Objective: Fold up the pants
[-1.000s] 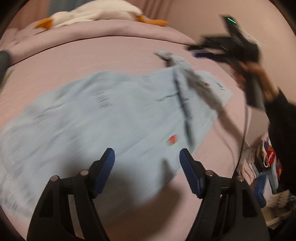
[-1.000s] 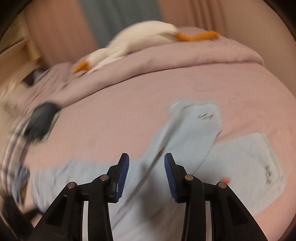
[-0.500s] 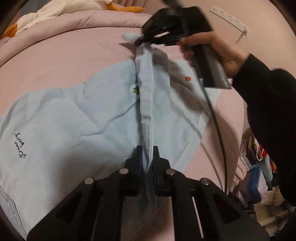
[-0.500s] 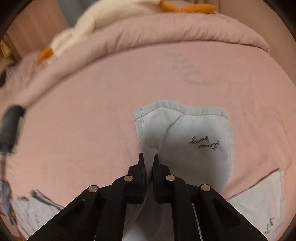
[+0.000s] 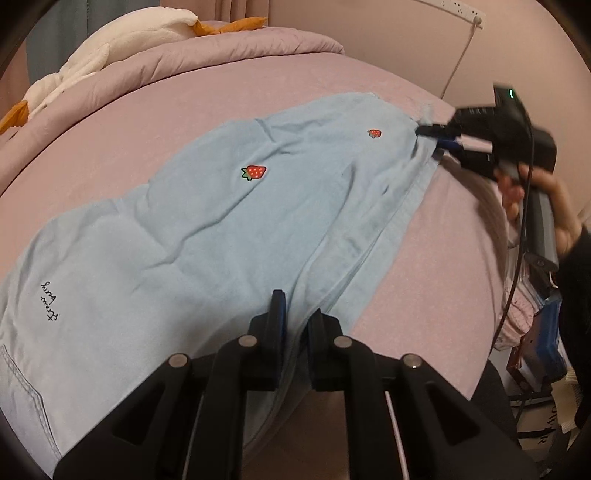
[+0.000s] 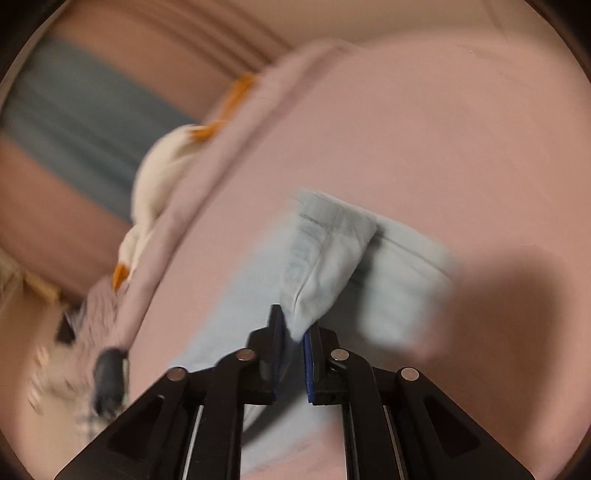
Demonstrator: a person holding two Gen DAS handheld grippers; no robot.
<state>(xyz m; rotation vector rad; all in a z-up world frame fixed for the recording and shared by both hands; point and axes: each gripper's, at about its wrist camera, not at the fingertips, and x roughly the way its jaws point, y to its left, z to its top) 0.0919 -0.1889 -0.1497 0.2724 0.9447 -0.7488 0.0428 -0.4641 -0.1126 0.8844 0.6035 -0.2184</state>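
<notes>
Light blue pants (image 5: 207, 221) with red strawberry patches lie folded lengthwise on a pink bed (image 5: 184, 110). My left gripper (image 5: 295, 317) is shut on the pants' near edge, cloth pinched between its fingers. My right gripper (image 5: 443, 138) shows at the far right end of the pants, shut on the cloth there. In the right wrist view, which is blurred, my right gripper (image 6: 295, 332) pinches a fold of the pants (image 6: 325, 258) above the bed (image 6: 424, 129).
A white plush goose (image 5: 103, 55) lies on the rolled pink duvet (image 5: 221, 48) at the head of the bed. A power strip (image 5: 458, 9) with a cable hangs on the wall. Books and clutter (image 5: 539, 332) sit beside the bed at the right.
Both grippers closed on the pants' edge and carried it over to the right. The lifted fold now lies down flat, with the strawberry side facing up.
</notes>
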